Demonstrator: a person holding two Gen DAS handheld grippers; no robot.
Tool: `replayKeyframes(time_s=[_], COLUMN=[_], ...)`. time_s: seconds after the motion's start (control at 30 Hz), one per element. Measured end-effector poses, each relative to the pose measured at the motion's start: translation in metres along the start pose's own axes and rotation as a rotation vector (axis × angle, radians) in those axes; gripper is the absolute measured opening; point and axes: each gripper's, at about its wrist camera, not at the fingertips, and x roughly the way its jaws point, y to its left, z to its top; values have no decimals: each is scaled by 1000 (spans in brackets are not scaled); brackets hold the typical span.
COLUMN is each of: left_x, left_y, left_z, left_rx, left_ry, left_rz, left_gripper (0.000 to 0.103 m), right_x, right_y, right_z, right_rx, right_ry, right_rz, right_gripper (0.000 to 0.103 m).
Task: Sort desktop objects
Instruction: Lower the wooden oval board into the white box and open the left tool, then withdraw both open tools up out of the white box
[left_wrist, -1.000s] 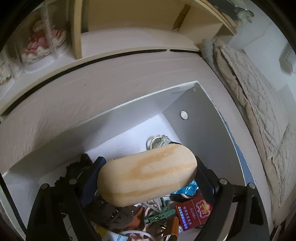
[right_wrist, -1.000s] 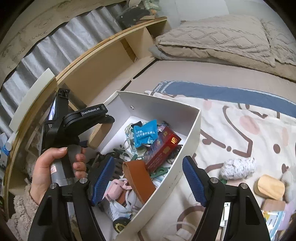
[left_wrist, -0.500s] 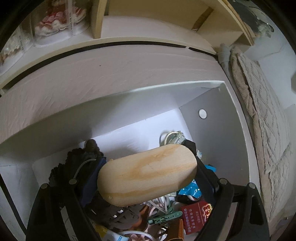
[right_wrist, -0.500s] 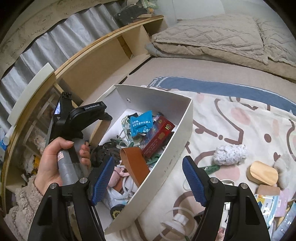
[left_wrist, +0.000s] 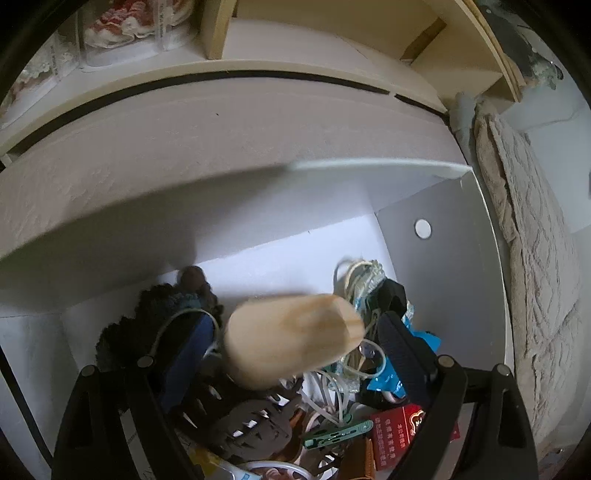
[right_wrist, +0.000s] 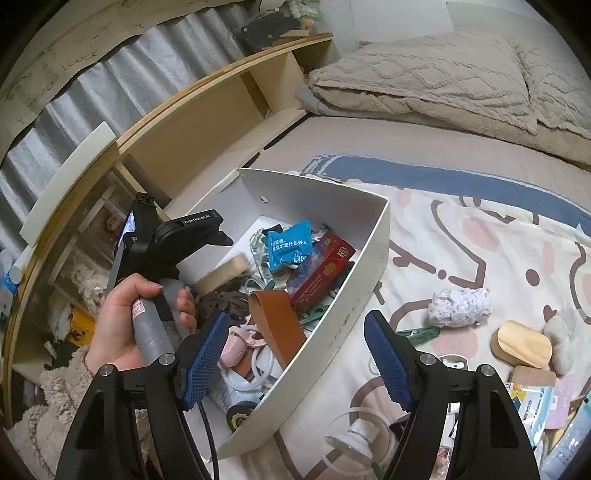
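Observation:
My left gripper (left_wrist: 295, 325) hangs open over the white box (left_wrist: 443, 277). A pale wooden oval block (left_wrist: 291, 343) sits blurred and tilted between its jaws, clear of both blue pads. In the right wrist view the same block (right_wrist: 223, 273) shows blurred inside the box (right_wrist: 354, 295), under the black gripper held by a hand (right_wrist: 125, 317). The box holds a blue packet (right_wrist: 291, 247), a red carton (right_wrist: 321, 269), a brown strap (right_wrist: 275, 328) and a dark hair claw (left_wrist: 251, 421). My right gripper (right_wrist: 297, 321) stands open above the box's near wall, gripping nothing.
On the patterned bedspread to the right lie a second wooden block (right_wrist: 522, 343), a crumpled white wad (right_wrist: 460, 306), a green peg (right_wrist: 417, 334) and a clear suction hook (right_wrist: 358, 439). A wooden shelf unit (right_wrist: 207, 122) runs behind the box; pillows (right_wrist: 424, 77) lie at the back.
The wooden block spanned the left gripper's pads before; now it is loose, tilted and dropping toward the box. The left view has rolled and come lower over the box. The right gripper stays put.

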Motion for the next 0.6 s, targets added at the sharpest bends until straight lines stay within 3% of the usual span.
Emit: replayKeyframes(time_s=[0.33, 0.6], left_x=[-8, -33], left_y=[6, 0], left_z=[1, -8], left_rx=[-19, 55], left_ry=[-12, -57], left_rz=[-1, -18], left_gripper=[92, 92], right_x=[-2, -21], right_y=[2, 11], right_z=[0, 4], right_rx=[0, -9], right_ry=[-10, -59], right_rz=[0, -1], right_gripper=[76, 76])
